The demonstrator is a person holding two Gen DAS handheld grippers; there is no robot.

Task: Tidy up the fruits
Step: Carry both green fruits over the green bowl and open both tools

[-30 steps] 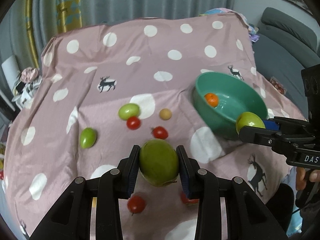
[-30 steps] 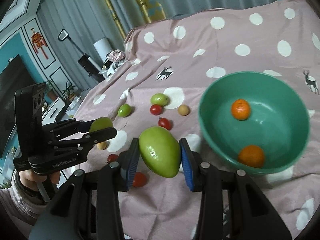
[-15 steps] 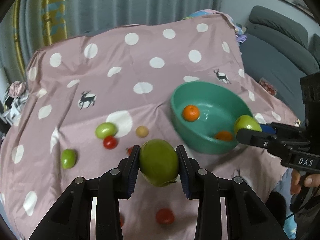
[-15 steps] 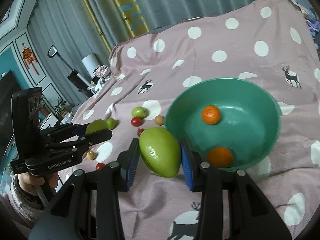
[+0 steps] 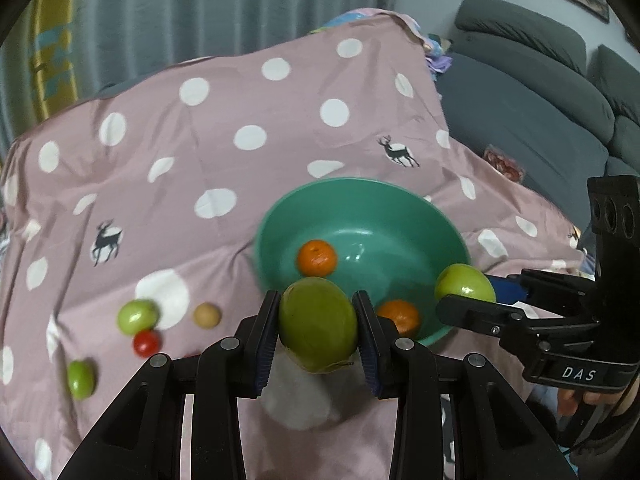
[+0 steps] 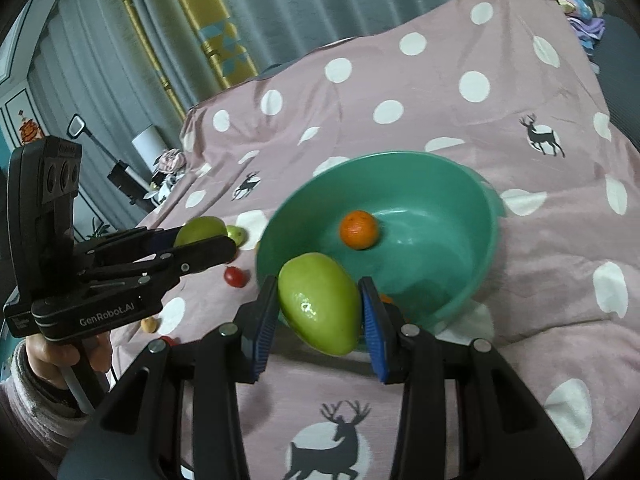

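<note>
My left gripper (image 5: 317, 312) is shut on a round green fruit (image 5: 318, 340), held just in front of the near rim of the teal bowl (image 5: 360, 185). In the bowl lie two oranges (image 5: 317, 257), (image 5: 400, 314). My right gripper (image 6: 320, 292) is shut on a larger oval green fruit (image 6: 320, 312) over the bowl's (image 6: 400, 159) near-left rim. One orange (image 6: 359, 229) shows inside; the other is mostly hidden behind a finger. Each gripper appears in the other's view: the right gripper (image 5: 466, 292) at the bowl's right edge, the left gripper (image 6: 204, 240) left of the bowl.
Loose on the pink dotted cloth (image 5: 248, 92) left of the bowl lie two small green fruits (image 5: 137, 316), (image 5: 81, 379), a red tomato (image 5: 147, 342) and a tan round fruit (image 5: 207, 315). A grey sofa (image 5: 540, 92) stands at the right. A person's hands hold both handles.
Both grippers have carried their green fruits toward the bowl, which now looks larger and more central in both views. The loose fruits have slid to the left of the pictures.
</note>
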